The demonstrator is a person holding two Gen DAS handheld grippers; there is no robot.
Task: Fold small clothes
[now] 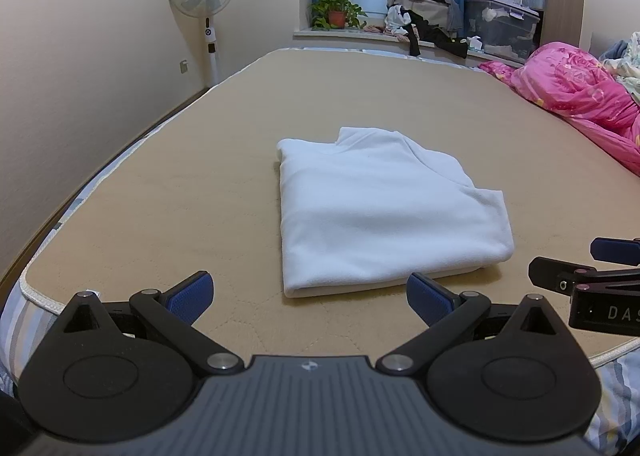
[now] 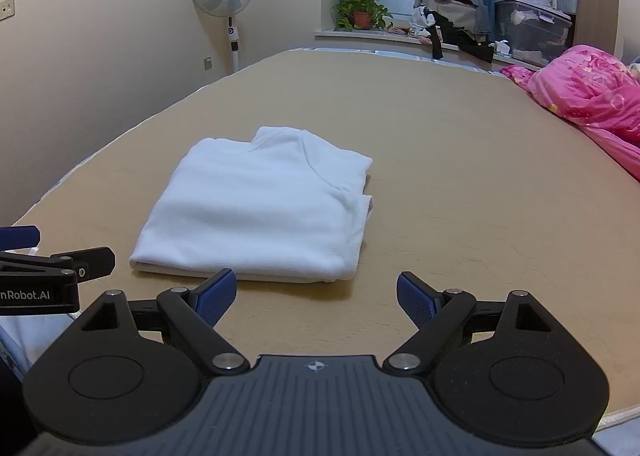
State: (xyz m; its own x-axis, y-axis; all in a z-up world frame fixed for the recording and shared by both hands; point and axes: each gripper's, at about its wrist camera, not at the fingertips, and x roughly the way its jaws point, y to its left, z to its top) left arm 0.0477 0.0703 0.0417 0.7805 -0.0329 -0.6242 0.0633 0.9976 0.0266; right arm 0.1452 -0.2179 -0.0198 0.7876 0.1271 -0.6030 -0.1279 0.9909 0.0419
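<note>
Lower frame: left gripper (image 1: pixel 308 298), blue pads spread wide, nothing between them. Same in the right wrist view: right gripper (image 2: pixel 316 298), spread wide and bare. Mid-frame on the tan bed (image 1: pixel 200 159): white garment (image 1: pixel 384 211), folded to a neat rectangle, lying flat just beyond both claws. Right edge: pink quilt (image 1: pixel 580 91).

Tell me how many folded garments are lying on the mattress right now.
1: a white garment folded mid-mattress, ahead of both open grippers, left and right. The pink quilt might hide others.
</note>
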